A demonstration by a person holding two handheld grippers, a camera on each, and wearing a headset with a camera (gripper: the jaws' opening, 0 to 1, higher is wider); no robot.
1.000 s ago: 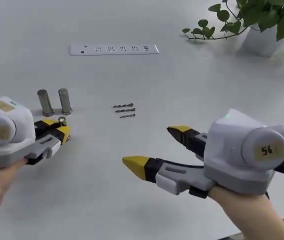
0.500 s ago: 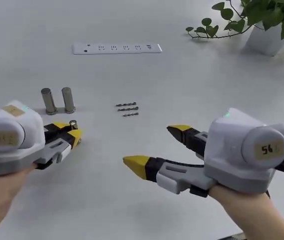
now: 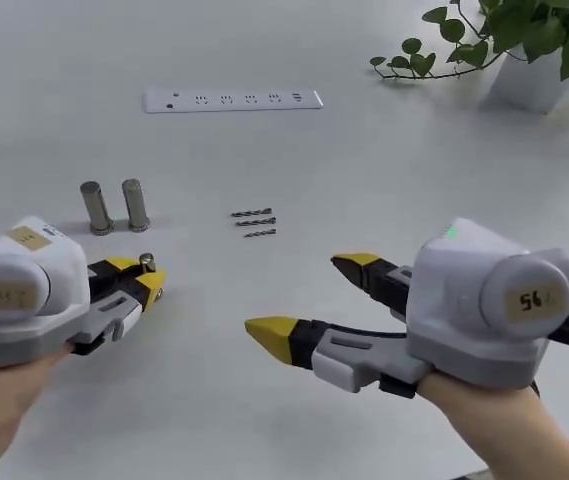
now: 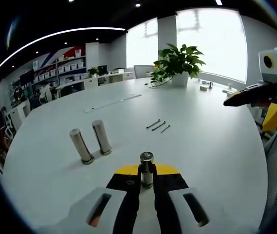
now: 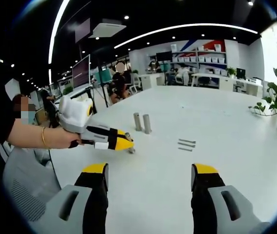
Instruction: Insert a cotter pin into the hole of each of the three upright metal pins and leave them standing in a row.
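on the white table (image 4: 201,156), two metal pins (image 4: 101,137); office desks (image 4: 106,75) beyond

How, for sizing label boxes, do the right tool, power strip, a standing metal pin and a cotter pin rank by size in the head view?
Largest first:
right tool (nearness inflates it)
power strip
standing metal pin
cotter pin

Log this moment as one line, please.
left tool: shut on metal pin, upright | right tool: open, empty | two other metal pins: standing on table | three cotter pins: lying loose, none inserted
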